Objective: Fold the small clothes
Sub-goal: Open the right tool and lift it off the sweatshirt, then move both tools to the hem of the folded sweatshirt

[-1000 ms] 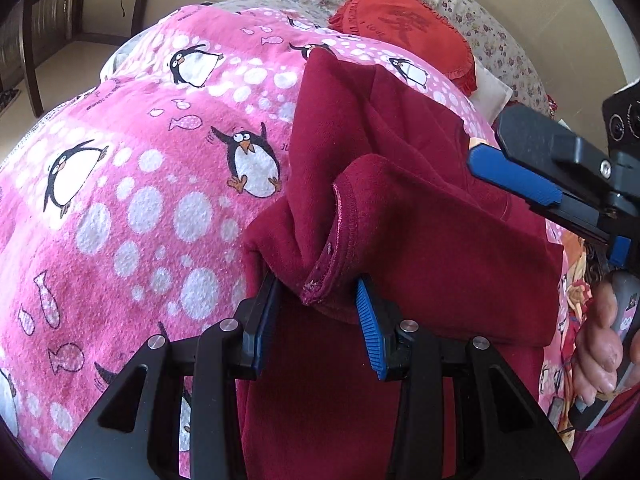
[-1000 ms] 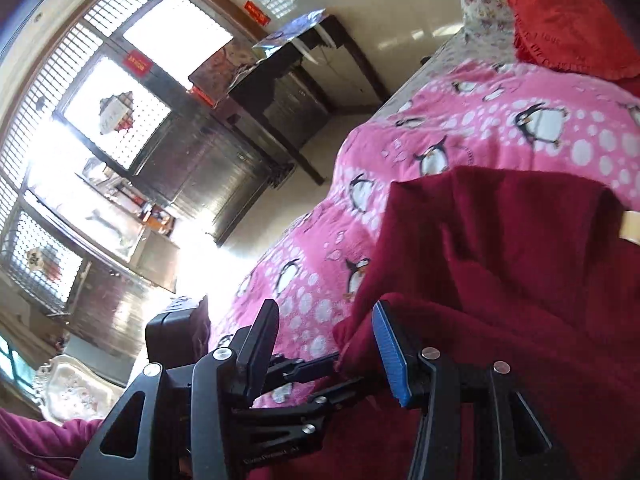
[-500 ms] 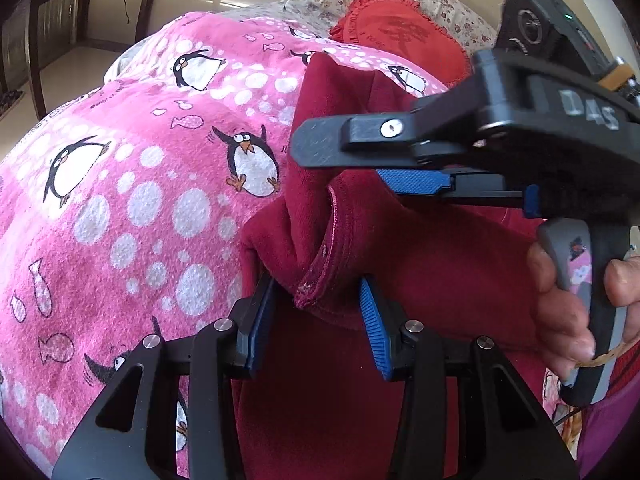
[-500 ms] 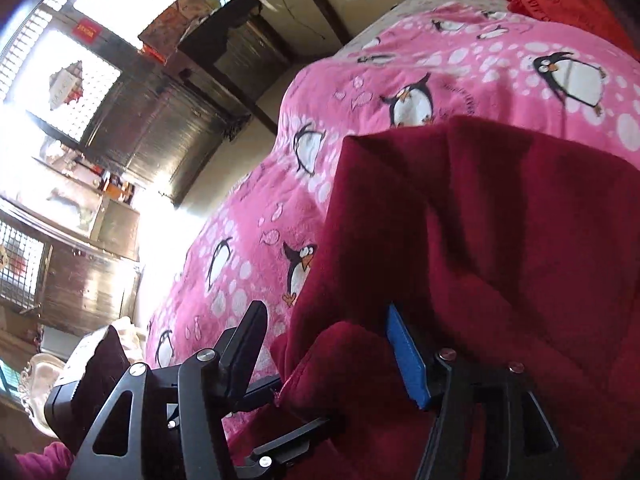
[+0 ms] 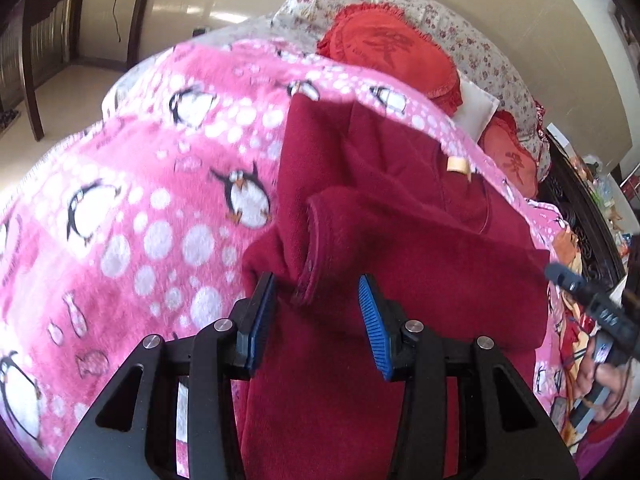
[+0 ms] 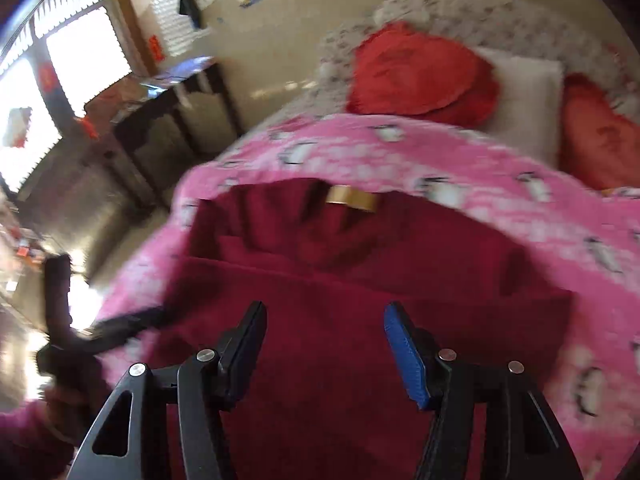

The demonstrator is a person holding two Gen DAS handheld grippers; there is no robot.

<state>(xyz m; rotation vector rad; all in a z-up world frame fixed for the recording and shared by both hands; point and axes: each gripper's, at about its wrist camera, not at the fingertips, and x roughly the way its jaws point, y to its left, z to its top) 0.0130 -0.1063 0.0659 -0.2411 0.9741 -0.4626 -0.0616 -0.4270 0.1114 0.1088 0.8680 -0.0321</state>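
Note:
A dark red fleece garment (image 5: 400, 248) lies on the pink penguin blanket (image 5: 132, 208), its sleeve folded across the body. A tan label (image 5: 458, 165) shows near its collar. My left gripper (image 5: 316, 320) is open, its blue pads either side of the sleeve's snap-button cuff (image 5: 310, 276), not squeezing it. My right gripper (image 6: 324, 344) is open and empty above the garment (image 6: 360, 280); the label (image 6: 352, 197) shows beyond it. The right gripper's tip (image 5: 576, 284) shows at the right edge of the left wrist view. The left gripper (image 6: 120, 326) shows blurred at the left of the right wrist view.
Red round cushions (image 5: 390, 52) and a white pillow (image 6: 520, 92) lie at the head of the bed with floral pillows (image 5: 460, 32). A dark wooden table (image 5: 40, 20) stands on the floor at left. Dark cabinets (image 6: 168, 128) and bright windows are beyond the bed's left edge.
My right gripper has let the sleeve down across the garment and drawn back to the right, turning to face the bed's head. My left gripper's jaws have widened around the cuff.

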